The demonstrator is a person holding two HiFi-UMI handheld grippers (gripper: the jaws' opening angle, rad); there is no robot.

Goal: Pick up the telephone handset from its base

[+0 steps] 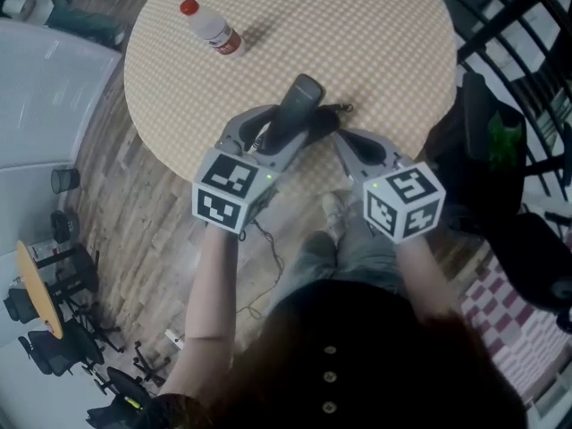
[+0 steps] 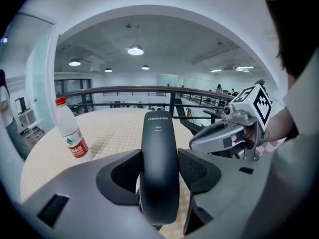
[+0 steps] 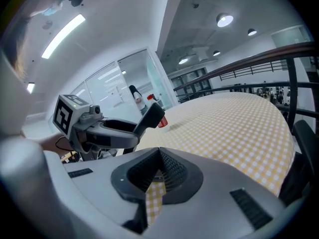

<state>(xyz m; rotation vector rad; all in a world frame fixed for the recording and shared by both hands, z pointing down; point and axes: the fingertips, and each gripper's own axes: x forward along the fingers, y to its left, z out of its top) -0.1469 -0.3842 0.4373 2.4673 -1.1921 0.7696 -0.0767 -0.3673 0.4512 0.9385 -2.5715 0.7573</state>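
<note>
Big open office floor with ceiling spots and a dark metal railing [image 2: 149,89] behind a round table in yellow-and-white checked cloth [image 1: 384,25]. Clear plastic water bottle with red cap and red label [image 1: 213,29] standing upright toward the table's far left edge.

Black, smooth, curved plastic telephone handset [image 2: 158,153] over the near edge of the table, pinched across its middle by the left gripper [image 1: 279,132]. Jaws closed in only to the handset's width, one pad on each side, top end poking up past them. Looks lifted and tilted up, away from the cloth. No base clearly showing in any view, so can't say how far clear of it.

Right gripper [image 3: 159,158] just beside, also at the near edge, jaws pinched together at the tips. Nothing held, just checked cloth showing through the gap underneath.

Handling-wise, guessing light and rigid: hollow plastic, no give under the pads. Glossy shell and rounded back though, so probably slippery and easy to twist out of a weak squeeze. Best hold looks like the narrower middle stretch between the two fatter ends, pretty much where gripped now. Not exactly fragile, but wouldn't fancy a drop onto the wooden plank floor [image 1: 134,213].
</note>
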